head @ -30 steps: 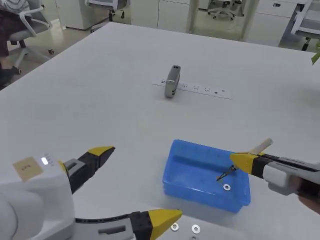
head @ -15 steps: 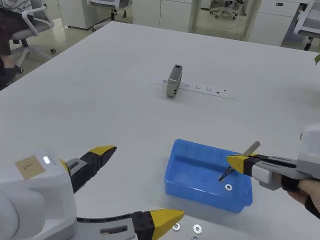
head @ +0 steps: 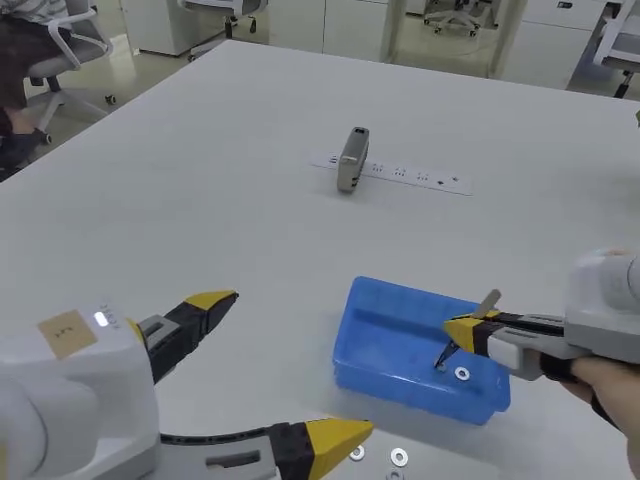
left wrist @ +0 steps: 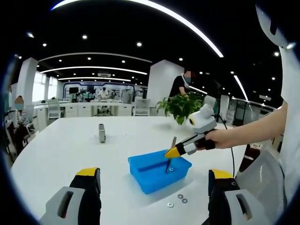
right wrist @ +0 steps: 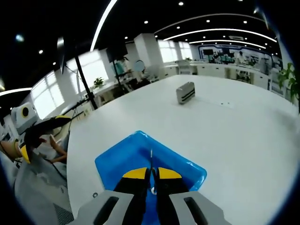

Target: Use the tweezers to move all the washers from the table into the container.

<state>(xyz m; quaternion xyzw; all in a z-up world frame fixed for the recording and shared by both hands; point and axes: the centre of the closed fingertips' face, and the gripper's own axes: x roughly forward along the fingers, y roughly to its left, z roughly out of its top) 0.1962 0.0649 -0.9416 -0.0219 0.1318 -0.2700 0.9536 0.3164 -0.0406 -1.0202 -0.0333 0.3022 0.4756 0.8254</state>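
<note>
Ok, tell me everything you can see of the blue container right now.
The container is a shallow, open-topped rectangular tray, bright blue and plastic-looking, with low walls. It sits flat on the white table. One washer lies on its floor near the right end. The tweezers, held in the right gripper, dip in beside that washer; whether their tips touch the floor I cannot tell. Two more washers lie on the table in front, clear of its wall.
</note>
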